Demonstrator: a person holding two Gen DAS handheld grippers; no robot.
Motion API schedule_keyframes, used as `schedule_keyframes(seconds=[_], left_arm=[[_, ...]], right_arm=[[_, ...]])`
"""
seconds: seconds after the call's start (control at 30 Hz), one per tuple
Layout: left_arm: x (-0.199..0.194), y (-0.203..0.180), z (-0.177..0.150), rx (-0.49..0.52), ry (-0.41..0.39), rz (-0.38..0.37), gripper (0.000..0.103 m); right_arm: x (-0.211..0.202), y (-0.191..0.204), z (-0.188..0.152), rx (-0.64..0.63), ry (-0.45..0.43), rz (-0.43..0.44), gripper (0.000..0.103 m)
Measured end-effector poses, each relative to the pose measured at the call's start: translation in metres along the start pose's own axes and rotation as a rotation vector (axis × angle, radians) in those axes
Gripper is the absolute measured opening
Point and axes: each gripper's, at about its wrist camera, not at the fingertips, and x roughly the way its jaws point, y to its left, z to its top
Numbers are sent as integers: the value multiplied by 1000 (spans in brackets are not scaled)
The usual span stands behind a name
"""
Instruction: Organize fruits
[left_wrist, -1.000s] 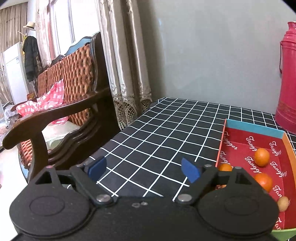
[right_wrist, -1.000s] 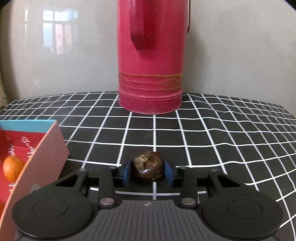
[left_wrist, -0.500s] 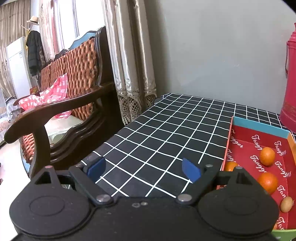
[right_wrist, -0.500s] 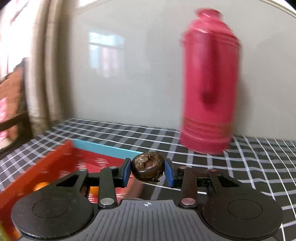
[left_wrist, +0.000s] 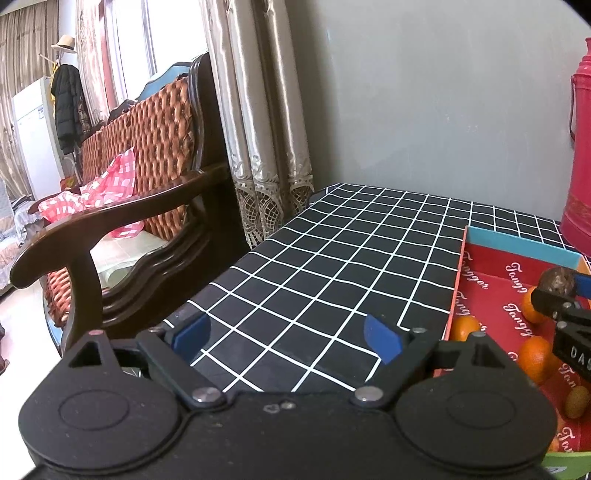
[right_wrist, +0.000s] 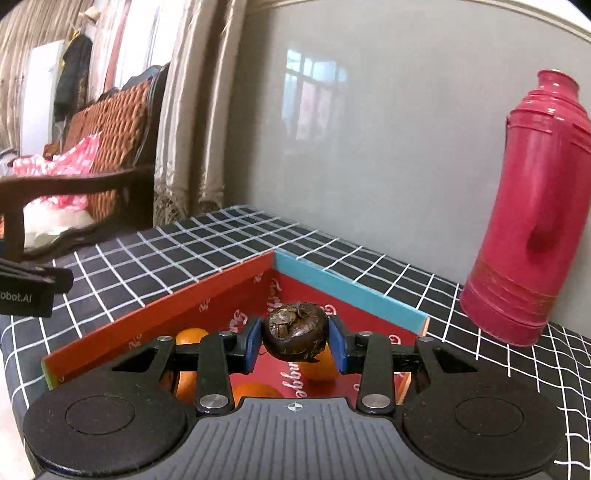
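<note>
A second ago my right gripper sat low over the surface in front of the red thermos; now I have swung it left and lifted it, so it hangs over the red box at the middle of the right wrist frame, fingers clamped from both sides on the dark brown fruit. The same fruit shows at the right edge of the left wrist frame, above the box's red floor and not touching it. I judge the carry is nearly done and only the lowering and release remain. My left gripper has barely shifted: fingers wide apart, nothing between them, over the checked cloth at the lower middle of its frame. Counting: one dark fruit, in my grip; three oranges in the box, the nearest at lower right of the left view; one small tan fruit below them; one box; one thermos. A wooden armchair fills the left of the frame, well apart from the work
</note>
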Motion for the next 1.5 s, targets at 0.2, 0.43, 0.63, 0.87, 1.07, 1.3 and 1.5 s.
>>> schedule_keyframes(seconds=[0.2, 0.43, 0.63, 0.87, 1.07, 1.3, 1.5], left_arm=[[1, -3, -1, 8, 4, 0, 84], [-2, -8, 1, 7, -8, -16, 86], [-15, -17, 0, 28, -44, -62, 93], [-51, -32, -10, 75, -92, -147, 97], [-93, -26, -26, 88, -107, -202, 97], [-127, -15, -39, 108, -106, -255, 97], [-145, -4, -43, 92, -90, -294, 97]], right_arm=[[5, 22, -2, -195, 14, -20, 41], [-15, 7, 2, -77, -79, -66, 70], [-52, -30, -1, 95, -122, -170, 93], [-114, -32, -23, 143, -129, -309, 103], [-170, -25, -43, 255, -122, -348, 103], [-226, -11, -54, 381, -152, -368, 103], [-248, -1, -61, 420, -119, -375, 103]])
